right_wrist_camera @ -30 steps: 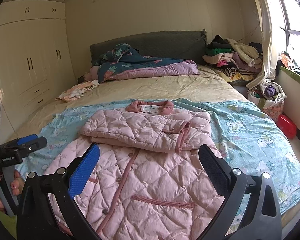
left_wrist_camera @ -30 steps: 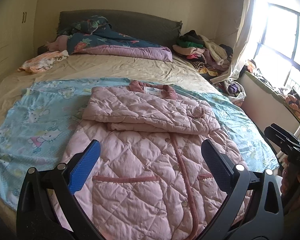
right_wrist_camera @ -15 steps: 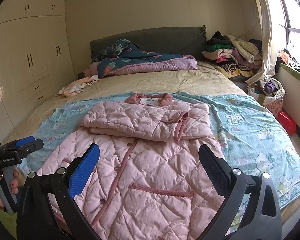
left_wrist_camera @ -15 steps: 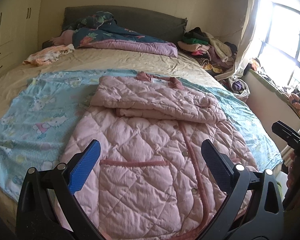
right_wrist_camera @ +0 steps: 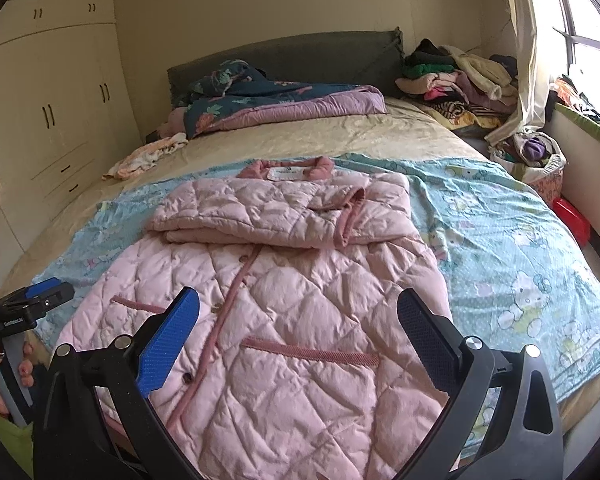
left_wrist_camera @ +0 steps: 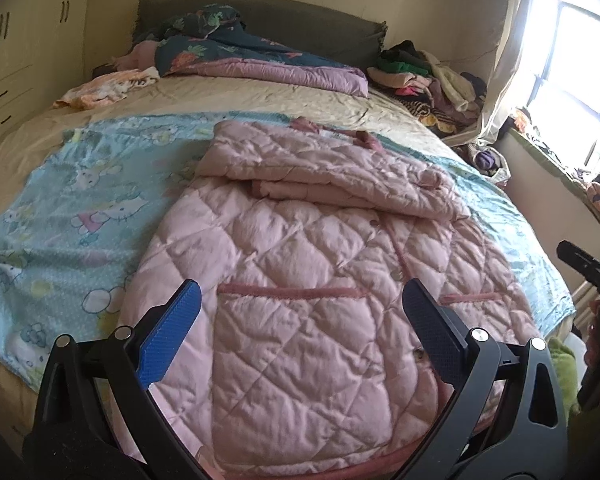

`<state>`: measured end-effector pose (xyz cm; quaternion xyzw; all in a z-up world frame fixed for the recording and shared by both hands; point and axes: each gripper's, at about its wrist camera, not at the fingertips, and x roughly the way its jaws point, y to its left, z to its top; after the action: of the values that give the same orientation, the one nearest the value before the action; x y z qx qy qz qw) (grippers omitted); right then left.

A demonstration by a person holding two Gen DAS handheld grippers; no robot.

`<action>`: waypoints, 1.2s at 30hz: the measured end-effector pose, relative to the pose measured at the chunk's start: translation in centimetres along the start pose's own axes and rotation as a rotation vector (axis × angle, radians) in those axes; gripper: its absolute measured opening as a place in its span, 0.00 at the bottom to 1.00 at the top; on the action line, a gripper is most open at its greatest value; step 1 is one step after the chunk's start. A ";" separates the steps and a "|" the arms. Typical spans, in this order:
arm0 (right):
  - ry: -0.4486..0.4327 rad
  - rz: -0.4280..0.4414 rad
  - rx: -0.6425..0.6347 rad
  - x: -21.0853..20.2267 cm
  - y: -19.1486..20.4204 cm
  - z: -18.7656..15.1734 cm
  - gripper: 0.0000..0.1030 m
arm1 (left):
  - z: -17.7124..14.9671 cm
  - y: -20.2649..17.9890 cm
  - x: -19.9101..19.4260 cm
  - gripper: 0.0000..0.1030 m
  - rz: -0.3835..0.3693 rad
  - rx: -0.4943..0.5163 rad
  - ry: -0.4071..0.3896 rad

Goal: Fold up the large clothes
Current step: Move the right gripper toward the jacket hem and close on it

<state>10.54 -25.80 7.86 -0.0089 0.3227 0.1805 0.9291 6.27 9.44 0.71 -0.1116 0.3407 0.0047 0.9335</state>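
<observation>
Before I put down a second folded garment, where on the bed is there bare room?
Free: the beige sheet between the blue cartoon blanket and the purple quilt; also the blanket's open strips either side of the pink quilted coat. Crowded: the clothes pile at the far window corner, and the small floral garment on the wardrobe side.

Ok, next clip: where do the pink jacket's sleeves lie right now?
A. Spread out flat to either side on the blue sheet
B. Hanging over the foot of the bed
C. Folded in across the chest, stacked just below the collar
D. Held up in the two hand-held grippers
C: the sleeves lie folded across the upper part of the jacket, just below the collar, and both hand-held grippers are open and hold nothing.
</observation>
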 end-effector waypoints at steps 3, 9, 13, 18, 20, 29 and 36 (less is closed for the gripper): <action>0.015 -0.006 0.009 0.2 -0.5 -0.6 0.96 | -0.6 0.7 0.3 0.92 0.019 0.000 0.012; 0.034 -0.031 0.018 0.5 -1.3 -1.4 0.96 | -1.5 2.5 0.5 0.92 0.052 -0.016 0.031; 0.054 -0.051 0.019 0.7 -1.9 -2.1 0.96 | -2.2 3.7 0.7 0.92 0.070 -0.032 0.045; 0.082 -0.073 0.022 1.0 -2.6 -3.1 0.96 | -3.0 4.9 1.0 0.92 0.090 -0.046 0.065; 0.097 -0.084 0.024 1.1 -3.0 -3.7 0.96 | -3.3 5.4 1.1 0.92 0.099 -0.053 0.072; 0.152 -0.131 0.044 1.5 -5.2 -6.0 0.96 | -4.8 7.8 1.5 0.92 0.154 -0.066 0.113; 0.210 -0.167 0.054 1.8 -6.7 -8.0 0.96 | -6.0 8.9 1.4 0.92 0.186 -0.062 0.142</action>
<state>9.36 -32.56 -0.28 -0.0298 0.4208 0.0917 0.9020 2.81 16.71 -6.48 -0.1084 0.4145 0.0939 0.8987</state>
